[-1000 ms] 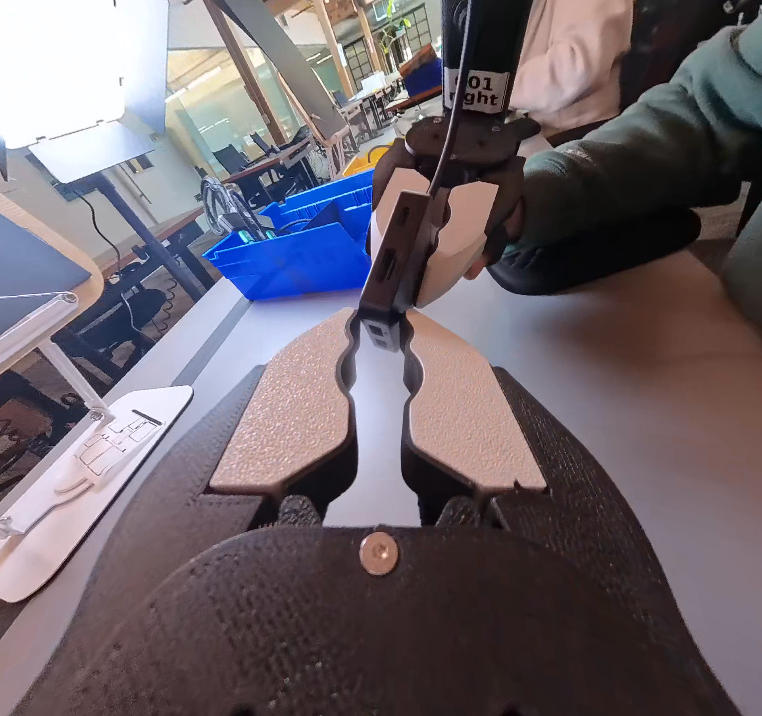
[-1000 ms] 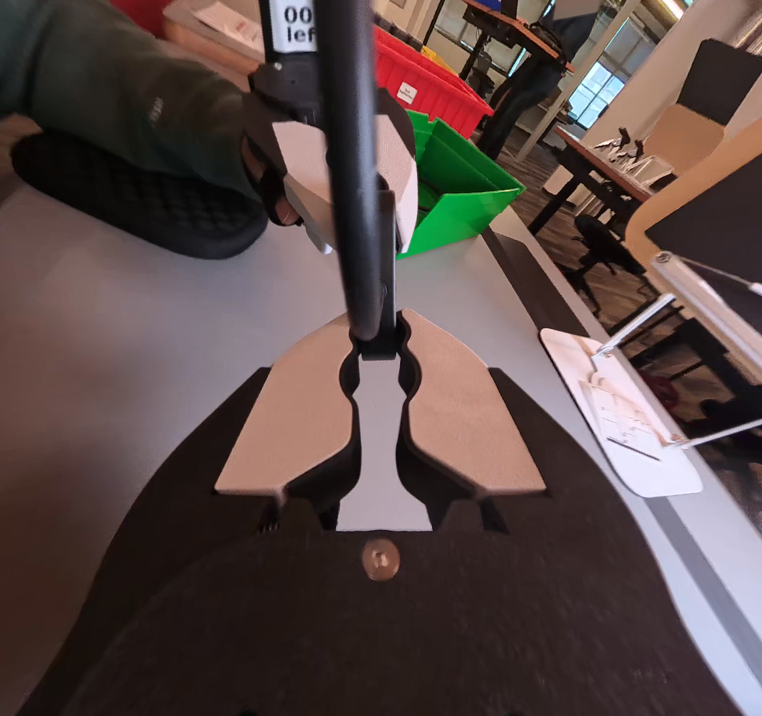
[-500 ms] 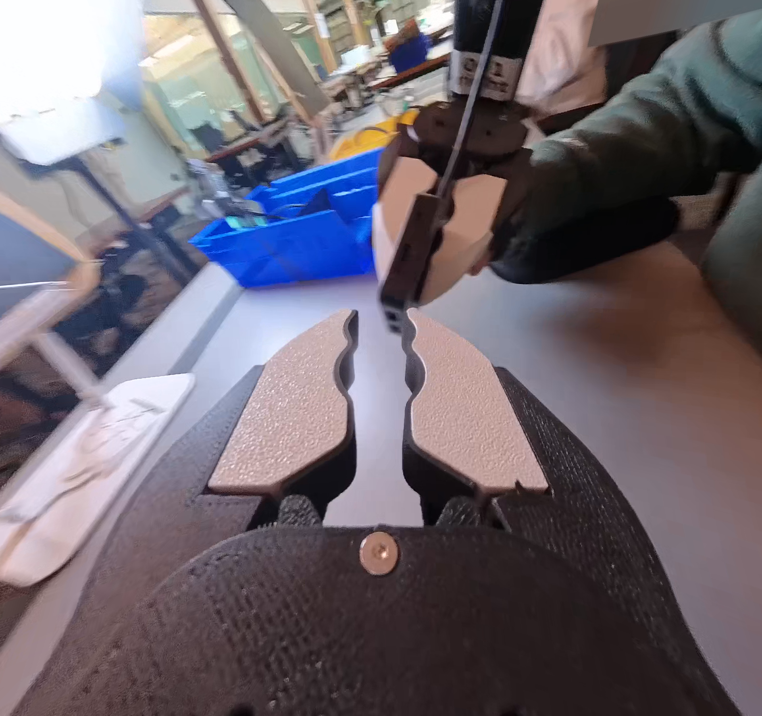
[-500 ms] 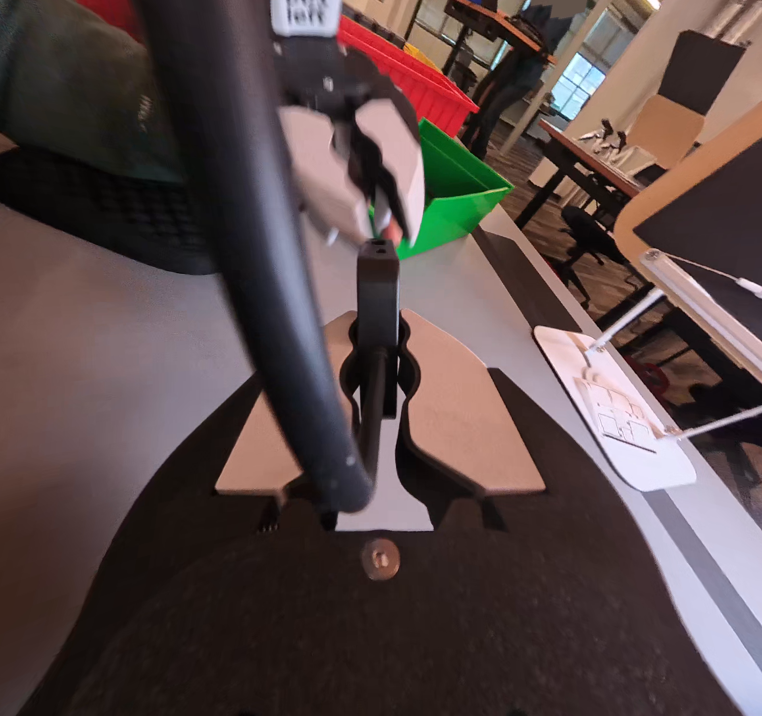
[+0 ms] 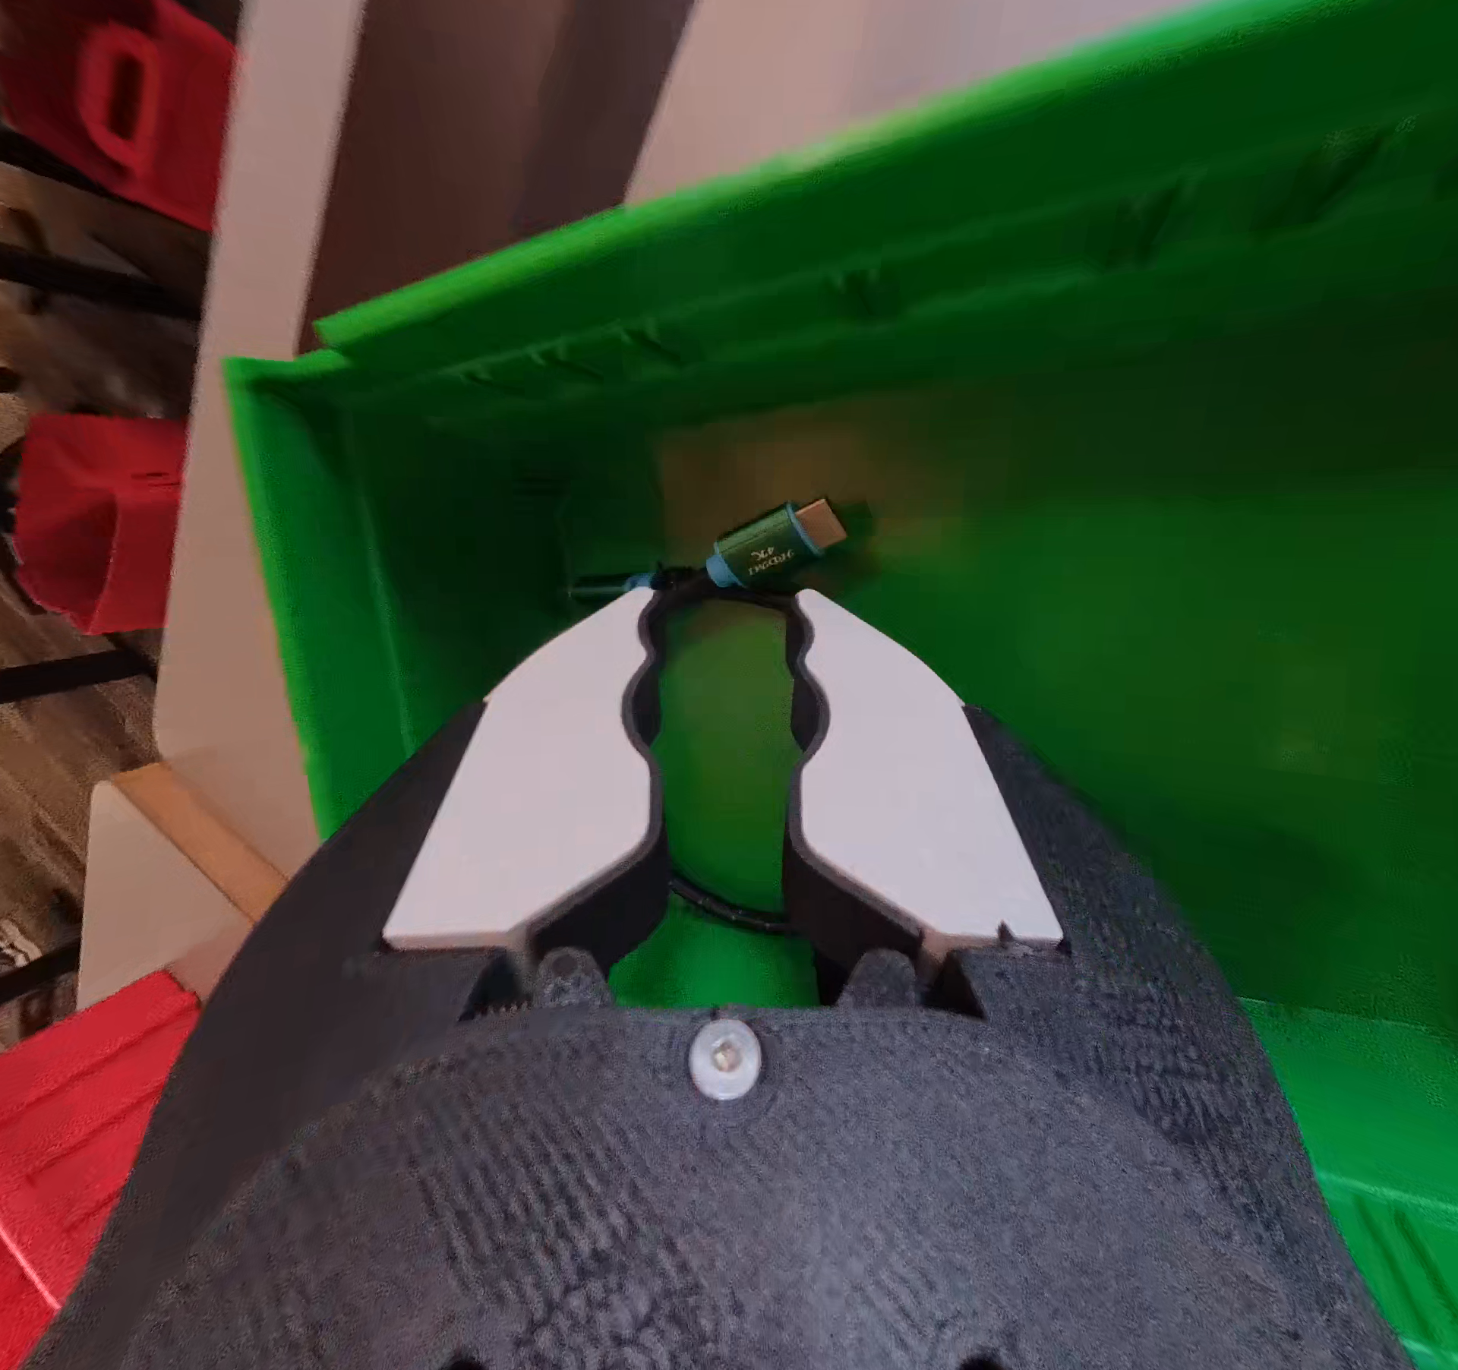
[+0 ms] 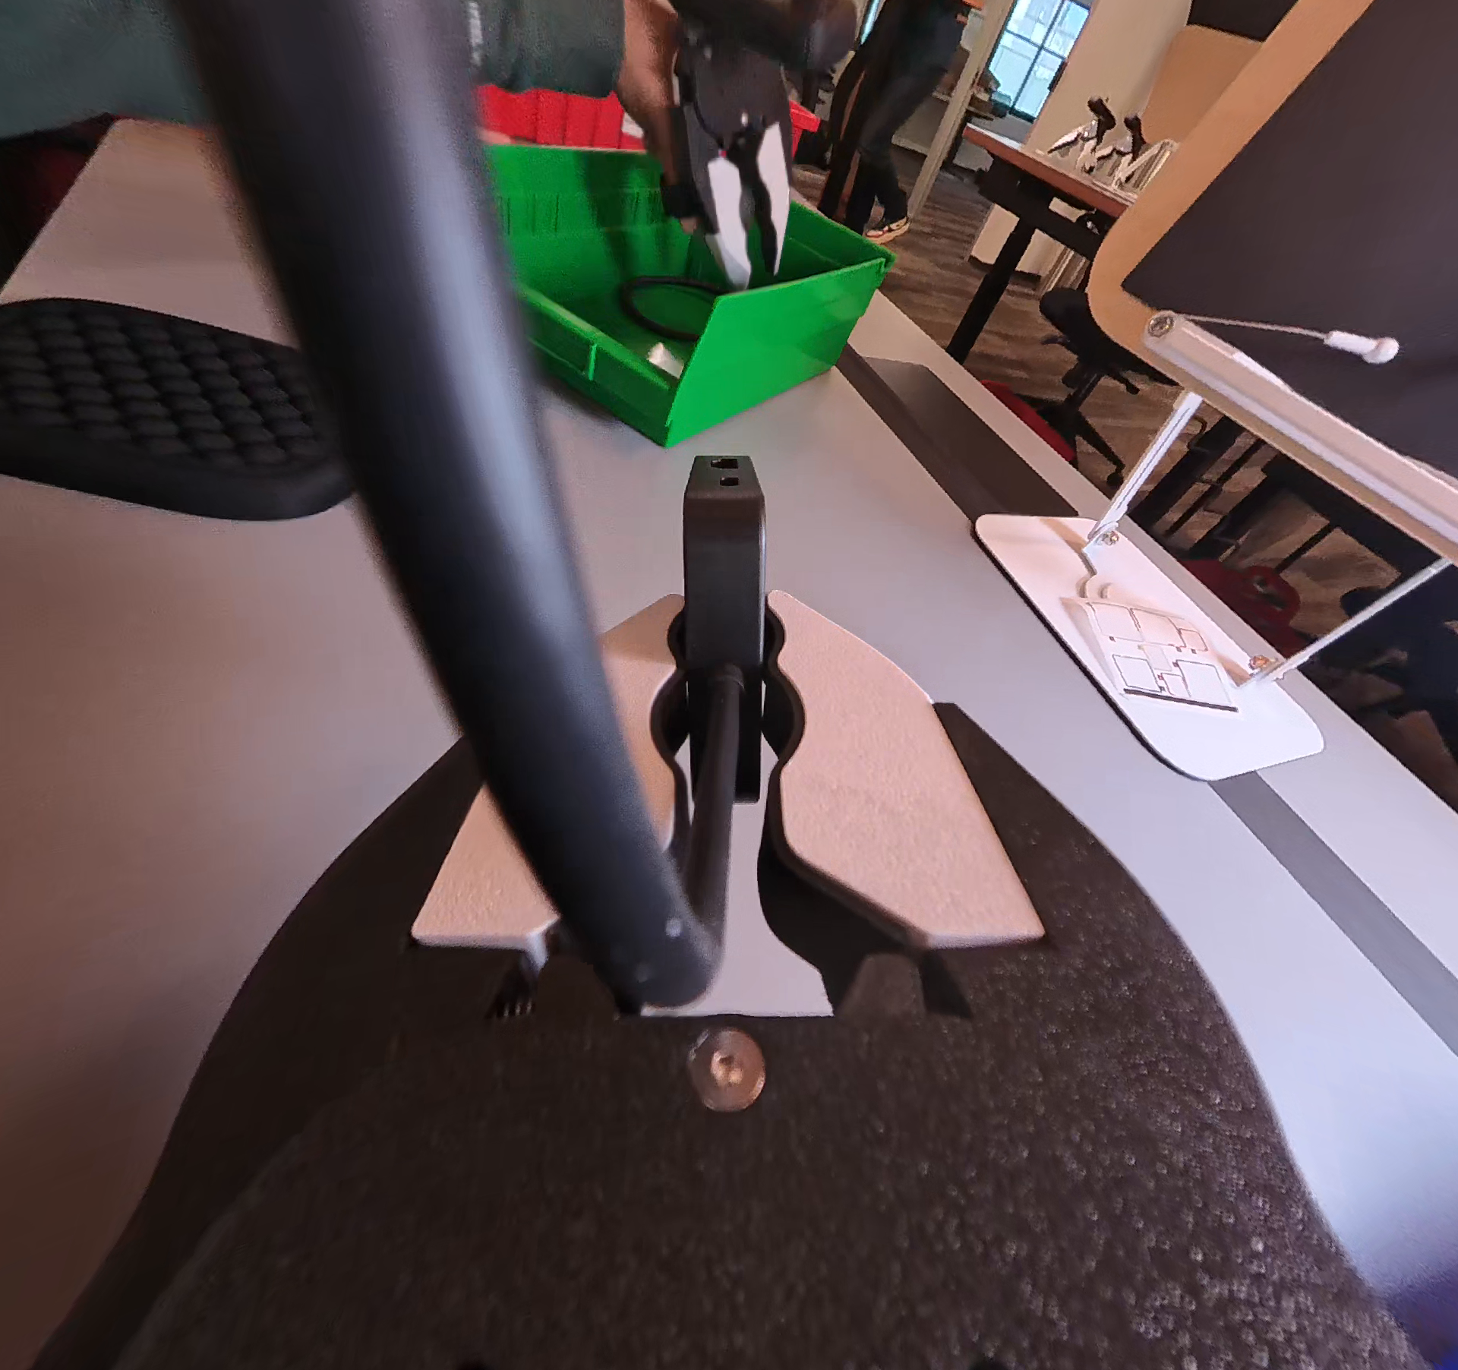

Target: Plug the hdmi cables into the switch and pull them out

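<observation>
**Left gripper.** The left gripper is reaching down into the green bin, which is sitting on the worktop towards its far right corner. Its jaws are standing wide apart with nothing pressed between them. A thin black cable is lying on the bin floor and crossing just beyond the fingertips; whether the tips are touching it cannot be told. The cable's plug is lying just past the tips, close to the bin's far wall. Its long axis is running diagonally, with the metal end pointing up and to the right, away from the gripper.

**Right gripper.** The right gripper is holding a flat black adapter above the worktop, both pads pressing on its broad faces. The adapter is standing on edge. Its long axis is running straight ahead along the fingers, and the end with two small sockets is pointing away, towards the bin. Its cord is trailing back between the fingers and looping up close to the lens.

**Surroundings.** A black mesh pad is lying at the left edge, and a white stand base is resting at the right edge.
</observation>
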{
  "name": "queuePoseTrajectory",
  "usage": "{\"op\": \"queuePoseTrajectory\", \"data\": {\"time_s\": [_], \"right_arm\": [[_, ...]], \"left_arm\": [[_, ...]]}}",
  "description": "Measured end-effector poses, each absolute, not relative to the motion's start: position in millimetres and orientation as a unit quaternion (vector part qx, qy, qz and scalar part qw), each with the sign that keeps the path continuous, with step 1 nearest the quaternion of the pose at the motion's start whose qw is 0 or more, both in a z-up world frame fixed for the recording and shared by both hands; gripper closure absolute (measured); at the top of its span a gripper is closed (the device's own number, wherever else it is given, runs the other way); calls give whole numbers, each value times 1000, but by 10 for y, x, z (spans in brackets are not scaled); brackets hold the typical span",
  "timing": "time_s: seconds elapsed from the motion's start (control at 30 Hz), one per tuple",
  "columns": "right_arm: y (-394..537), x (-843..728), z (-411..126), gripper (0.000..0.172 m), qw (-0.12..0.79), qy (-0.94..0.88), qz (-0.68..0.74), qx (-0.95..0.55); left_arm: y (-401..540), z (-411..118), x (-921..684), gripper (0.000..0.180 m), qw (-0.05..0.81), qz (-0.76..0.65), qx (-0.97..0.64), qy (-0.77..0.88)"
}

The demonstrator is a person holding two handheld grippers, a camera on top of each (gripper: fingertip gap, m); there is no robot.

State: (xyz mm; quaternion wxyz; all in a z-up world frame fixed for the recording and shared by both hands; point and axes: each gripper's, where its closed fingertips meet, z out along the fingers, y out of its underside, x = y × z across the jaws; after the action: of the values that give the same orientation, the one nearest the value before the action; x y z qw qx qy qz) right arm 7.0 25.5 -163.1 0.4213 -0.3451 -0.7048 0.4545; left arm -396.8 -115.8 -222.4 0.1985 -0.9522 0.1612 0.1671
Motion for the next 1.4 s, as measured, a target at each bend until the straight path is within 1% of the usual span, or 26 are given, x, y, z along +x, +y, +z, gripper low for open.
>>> {"op": "queuePoseTrajectory", "data": {"time_s": [0.03, 0.1, 0.17, 0.27, 0.37, 0.5, 0.67, 0.77, 0.83, 0.87, 0.9, 0.97, 1.07, 1.13, 1.2, 1.3, 1.4], "right_arm": [[269, 75, -1647, 158, 419, -705, 455, -348], [301, 72, -1675, 158, 414, -703, 457, -354], [318, 59, -1699, 158, 406, -701, 463, -359], [323, 43, -1740, 158, 397, -704, 465, -361], [324, 44, -1744, 158, 393, -705, 469, -360], [330, 68, -1685, 158, 397, -700, 475, -356], [330, 94, -1564, 158, 405, -687, 488, -356], [322, 101, -1500, 158, 410, -680, 493, -355], [308, 106, -1472, 158, 411, -676, 497, -356], [300, 110, -1464, 158, 411, -675, 499, -356], [293, 113, -1461, 158, 411, -675, 499, -357], [291, 123, -1469, 158, 412, -677, 494, -358], [312, 139, -1527, 158, 412, -686, 478, -362], [331, 150, -1589, 158, 406, -694, 468, -366], [354, 166, -1670, 158, 400, -703, 456, -371], [390, 198, -1810, 158, 390, -717, 439, -376], [414, 218, -1964, 158, 375, -734, 421, -378]], "left_arm": [[-1154, -2354, -4001, 149, 180, 165, -953, 179], [-1154, -2555, -4089, 142, 140, 174, -952, 208], [-1102, -2703, -4083, 140, 131, 165, -951, 227], [-1050, -2755, -4134, 153, 121, 191, -942, 250], [-1072, -2625, -4135, 157, 125, 206, -936, 257], [-1125, -2057, -4061, 158, 190, 229, -925, 236], [-1240, -935, -3650, 159, 305, 232, -899, 210], [-1274, -367, -3019, 159, 364, 162, -889, 225], [-1272, -182, -2390, 159, 394, 62, -879, 260], [-1259, -172, -2071, 159, 401, 10, -873, 278], [-1249, -240, -1774, 159, 395, -35, -869, 297], [-1207, -544, -1221, 160, 371, -110, -861, 331], [-1039, -1284, -562, 160, 321, -210, -866, 320], [-928, -1841, -260, 160, 286, -247, -871, 315], [-798, -2211, -29, 160, 275, -286, -869, 295], [-557, -2506, 38, 163, 298, -244, -873, 299], [-373, -2550, 17, 165, 335, -183, -872, 306]]}}
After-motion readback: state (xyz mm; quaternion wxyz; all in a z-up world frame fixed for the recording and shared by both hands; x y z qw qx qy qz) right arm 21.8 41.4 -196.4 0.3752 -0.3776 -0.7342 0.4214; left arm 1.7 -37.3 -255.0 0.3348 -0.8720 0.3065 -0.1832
